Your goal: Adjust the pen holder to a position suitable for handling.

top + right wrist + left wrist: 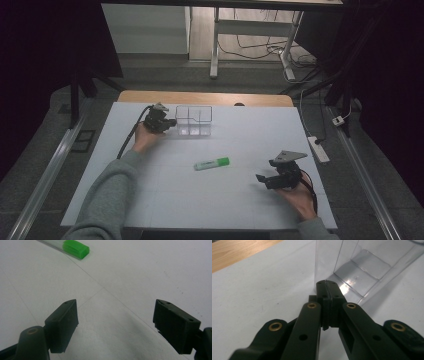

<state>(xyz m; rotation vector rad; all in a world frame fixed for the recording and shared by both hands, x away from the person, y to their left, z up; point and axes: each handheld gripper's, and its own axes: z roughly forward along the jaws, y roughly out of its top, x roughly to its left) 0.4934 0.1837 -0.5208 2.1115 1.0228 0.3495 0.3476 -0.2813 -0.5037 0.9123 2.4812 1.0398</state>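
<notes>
So right now my left gripper (169,122) is clamped on the near-left wall of the clear plastic organizer box (195,120) up at the far side of the white table (250,200); in the left gripper view the jaws are pressed flat together with the thin clear edge (326,283) pinched between them, and you can see straight into the stepped compartment (359,272) behind it. My right gripper (267,179) is spread wide, holding nothing, hovering low over bare table near the front right. What matters is the green highlighter (212,163): it lies mid-table, between the two grippers, off to the left and a bit farther away from the right gripper, which is clearly the free hand for it. Its long axis runs roughly left-right across the table, capped green end toward the right. The right gripper view catches just that green cap (76,249) at the top left corner, well ahead of the jaws, so I'd guess I need to swing left and forward. The high view gives the full layout, which neither gripper camera does.
</notes>
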